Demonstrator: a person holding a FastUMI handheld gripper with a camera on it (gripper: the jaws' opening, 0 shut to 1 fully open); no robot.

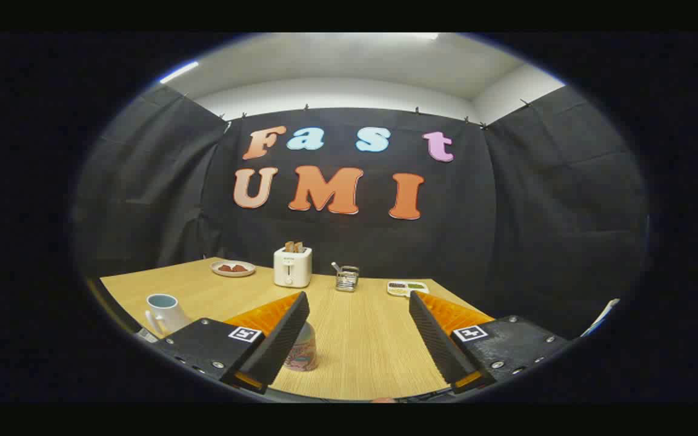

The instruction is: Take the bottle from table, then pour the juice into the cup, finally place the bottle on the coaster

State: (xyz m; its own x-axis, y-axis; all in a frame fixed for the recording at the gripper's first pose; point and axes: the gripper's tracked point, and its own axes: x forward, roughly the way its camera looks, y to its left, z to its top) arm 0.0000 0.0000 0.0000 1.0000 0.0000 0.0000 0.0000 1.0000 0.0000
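My gripper (358, 303) is open, its two black-and-orange fingers spread wide above the wooden table (361, 339). The bottle (302, 348), small with a colourful label, stands on the table just inside the left finger (282, 339), which partly hides it. It is not pressed by either finger; the right finger (440, 339) is well apart from it. A white cup (164, 312) with a handle and bluish inside stands on the table to the left, beyond the left finger's base. I cannot make out a coaster.
Along the table's far edge stand a white toaster (292, 266) with bread in it, a plate (233, 268) with reddish food to its left, a small wire holder (346, 278) and a flat dish (407, 287) to its right. Black cloth walls close in behind.
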